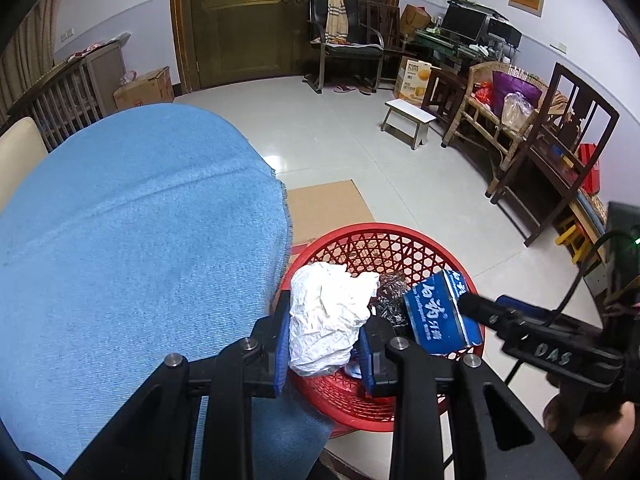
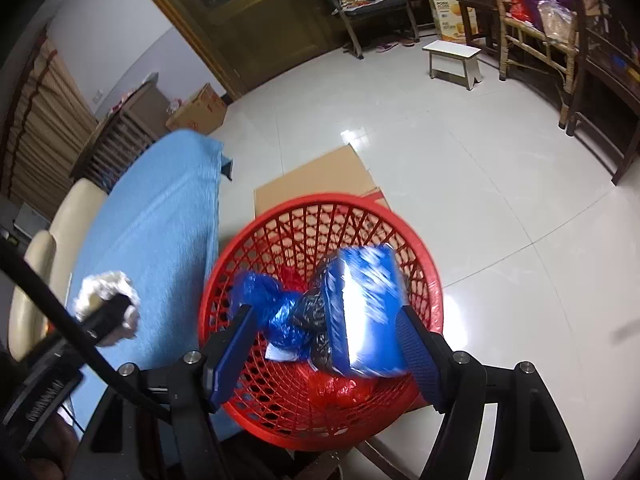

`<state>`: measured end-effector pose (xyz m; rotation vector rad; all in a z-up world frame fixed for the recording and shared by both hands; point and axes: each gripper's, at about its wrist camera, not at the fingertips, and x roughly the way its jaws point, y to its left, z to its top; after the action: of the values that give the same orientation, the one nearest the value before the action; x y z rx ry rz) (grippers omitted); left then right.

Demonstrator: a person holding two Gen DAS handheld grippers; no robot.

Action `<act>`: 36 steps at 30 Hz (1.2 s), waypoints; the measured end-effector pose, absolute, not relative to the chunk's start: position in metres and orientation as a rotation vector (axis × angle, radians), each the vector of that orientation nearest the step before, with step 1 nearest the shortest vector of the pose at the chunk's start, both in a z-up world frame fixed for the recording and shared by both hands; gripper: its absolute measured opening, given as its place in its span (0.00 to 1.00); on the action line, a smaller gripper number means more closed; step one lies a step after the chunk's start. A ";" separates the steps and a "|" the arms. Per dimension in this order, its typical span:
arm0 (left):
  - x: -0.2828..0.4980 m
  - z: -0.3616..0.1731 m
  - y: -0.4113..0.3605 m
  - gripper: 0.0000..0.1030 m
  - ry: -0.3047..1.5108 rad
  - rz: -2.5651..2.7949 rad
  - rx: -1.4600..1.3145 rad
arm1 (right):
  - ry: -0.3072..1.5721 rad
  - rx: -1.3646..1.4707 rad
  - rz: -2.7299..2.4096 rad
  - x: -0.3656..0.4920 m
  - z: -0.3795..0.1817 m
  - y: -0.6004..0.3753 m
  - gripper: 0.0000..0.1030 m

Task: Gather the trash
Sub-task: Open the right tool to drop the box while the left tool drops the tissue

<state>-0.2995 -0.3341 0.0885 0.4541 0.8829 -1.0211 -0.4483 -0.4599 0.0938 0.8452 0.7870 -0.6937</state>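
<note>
A red mesh basket [image 1: 400,240] [image 2: 320,208] stands on the floor beside the blue-clothed table [image 1: 132,240]. My left gripper [image 1: 324,340] is shut on a crumpled white paper wad [image 1: 328,316] at the table's edge, over the basket's near rim; it also shows in the right wrist view [image 2: 104,300]. My right gripper [image 2: 324,344] is open over the basket. A blue box [image 2: 364,312] [image 1: 440,316], blurred, lies between its fingers above the trash, touching neither clearly. Blue, black and red plastic wrappers [image 2: 280,312] lie in the basket.
Flat cardboard [image 2: 312,184] lies under the basket on the tiled floor. A small white stool [image 1: 408,120], wicker bench [image 1: 492,108], dark wooden chairs [image 1: 560,152] and boxes stand farther off. A cream chair [image 2: 52,248] sits behind the table.
</note>
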 end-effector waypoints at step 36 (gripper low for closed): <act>-0.316 0.053 -0.362 0.29 0.933 -1.029 0.534 | 0.660 0.922 -0.686 -0.476 0.117 -0.472 0.73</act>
<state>-0.3163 -0.3625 0.0528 0.5345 0.9334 -1.0292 -0.4756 -0.4719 0.1169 0.9217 0.6604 -0.6856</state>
